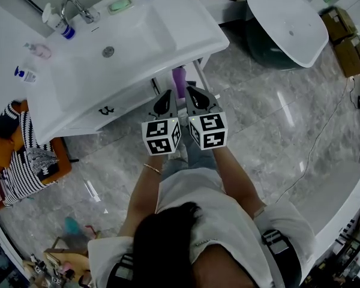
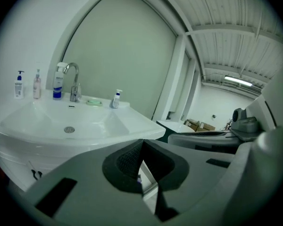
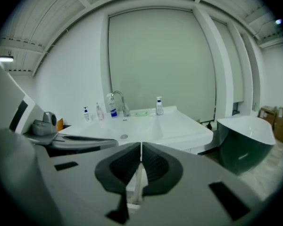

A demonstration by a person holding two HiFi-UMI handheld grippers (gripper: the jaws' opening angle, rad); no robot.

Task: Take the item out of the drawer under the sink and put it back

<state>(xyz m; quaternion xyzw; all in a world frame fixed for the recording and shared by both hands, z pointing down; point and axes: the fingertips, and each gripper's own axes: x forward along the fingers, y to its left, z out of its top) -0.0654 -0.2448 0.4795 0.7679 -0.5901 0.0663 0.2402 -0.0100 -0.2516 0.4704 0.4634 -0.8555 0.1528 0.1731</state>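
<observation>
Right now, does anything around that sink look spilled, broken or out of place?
Nothing stands out. The sink looks clean, the bottles along its back edge stand upright, and the drawer below looks shut. The only untidy spot is a striped cloth heaped on an orange seat at the left.

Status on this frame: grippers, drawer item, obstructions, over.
Left hand-held gripper shut, empty; right hand-held gripper same. Drawer looks closed, item unseen. Purple bottle under sink, just ahead of grippers.

A white sink (image 1: 186, 23), a purple bottle (image 1: 179, 81), a black-and-white striped cloth (image 1: 30, 161) and a grey veined floor (image 1: 276, 125).
</observation>
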